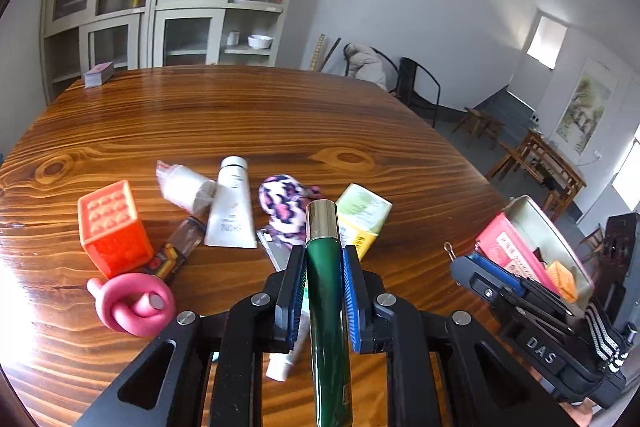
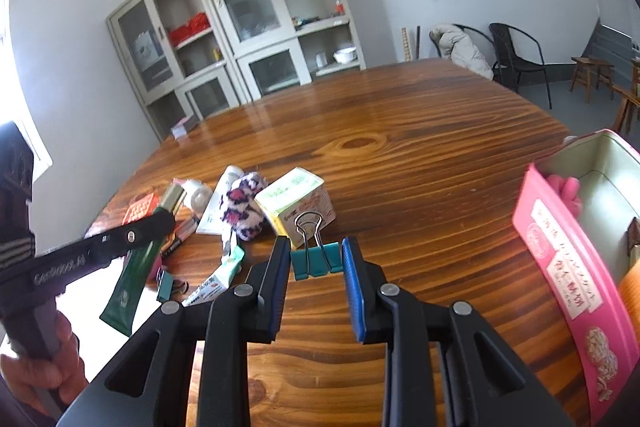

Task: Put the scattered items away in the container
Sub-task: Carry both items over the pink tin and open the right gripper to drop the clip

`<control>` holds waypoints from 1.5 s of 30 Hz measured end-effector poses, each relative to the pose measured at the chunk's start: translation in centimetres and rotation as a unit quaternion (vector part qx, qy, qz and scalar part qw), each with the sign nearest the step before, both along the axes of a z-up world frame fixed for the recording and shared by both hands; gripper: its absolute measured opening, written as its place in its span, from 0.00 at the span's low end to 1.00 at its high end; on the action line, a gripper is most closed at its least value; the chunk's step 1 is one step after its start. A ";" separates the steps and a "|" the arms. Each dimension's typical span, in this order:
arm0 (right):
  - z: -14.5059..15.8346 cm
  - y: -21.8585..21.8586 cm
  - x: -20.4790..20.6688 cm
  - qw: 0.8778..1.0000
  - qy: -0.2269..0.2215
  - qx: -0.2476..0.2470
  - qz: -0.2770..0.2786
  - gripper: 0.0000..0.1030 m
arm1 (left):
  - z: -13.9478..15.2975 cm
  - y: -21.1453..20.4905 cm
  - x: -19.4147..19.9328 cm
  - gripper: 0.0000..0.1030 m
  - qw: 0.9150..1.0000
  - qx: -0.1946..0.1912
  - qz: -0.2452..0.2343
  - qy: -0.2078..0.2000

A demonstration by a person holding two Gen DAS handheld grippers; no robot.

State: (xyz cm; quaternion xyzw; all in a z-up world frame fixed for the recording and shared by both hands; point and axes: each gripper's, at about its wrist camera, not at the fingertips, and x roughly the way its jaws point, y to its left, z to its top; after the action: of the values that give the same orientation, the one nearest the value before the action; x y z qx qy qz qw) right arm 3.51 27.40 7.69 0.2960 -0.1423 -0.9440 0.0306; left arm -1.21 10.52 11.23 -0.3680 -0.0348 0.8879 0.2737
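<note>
Left gripper (image 1: 323, 259) is clamped narrow on a green tube (image 1: 326, 307); the gold cap sticks out past the fingertips and the tail hangs back under the jaws. In the right wrist view the tube is seen clear of the table (image 2: 420, 155), tilted. Right gripper (image 2: 316, 259) is closed on a teal binder clip (image 2: 316, 263), clip body pinched between the pads, wire handles pointing forward.

The tin (image 2: 600, 163) sits to the right of the right gripper, near it, lid side pink, already holding some items. From the left gripper it is well off to the right, beyond the right gripper (image 1: 496, 279).

Step in hand, judged: both items are to be carried to the tin and dropped. The clip is nearer, so it is best released first, then the right gripper pulled aside so the tube has a free path. The tube is long; it is best lined up with the tin's long side and lowered cap first before the jaws are opened. The grip is near the cap end, so swing of the tail is to be watched.

Left ahead of the left gripper: white tube (image 1: 232, 207), scrunchie (image 1: 286, 205), yellow box (image 1: 362, 217), orange block (image 1: 114, 227), pink ring toy (image 1: 134, 307), small toothpaste tube under the jaws (image 1: 282, 363).
</note>
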 end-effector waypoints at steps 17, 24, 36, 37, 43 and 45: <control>4.4 13.7 7.9 0.990 0.026 0.022 -0.136 0.28 | 0.6 11.3 4.0 0.19 0.995 0.036 -0.095 -0.020; 4.1 19.2 10.2 0.982 0.020 0.011 -0.186 0.28 | 1.7 18.6 4.7 0.19 0.989 0.043 -0.138 -0.022; 3.8 22.0 9.8 0.981 0.007 0.018 -0.193 0.28 | 2.2 27.7 4.4 0.19 0.981 0.049 -0.185 -0.030; 3.7 22.1 9.8 0.981 0.006 0.019 -0.192 0.28 | 2.1 28.0 4.2 0.19 0.981 0.050 -0.185 -0.031; 3.1 22.8 9.3 0.981 -0.005 0.018 -0.195 0.29 | 1.1 29.5 3.3 0.19 0.982 0.048 -0.177 -0.040; 3.0 22.9 9.2 0.979 -0.008 0.018 -0.202 0.29 | 0.6 29.8 3.0 0.19 0.981 0.043 -0.180 -0.049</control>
State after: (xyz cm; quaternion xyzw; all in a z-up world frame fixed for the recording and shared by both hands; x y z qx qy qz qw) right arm 12.73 50.31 10.74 0.2689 -0.1826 -0.9309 -0.1666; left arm 1.82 40.36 11.79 -0.3992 -0.0190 0.8027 0.4426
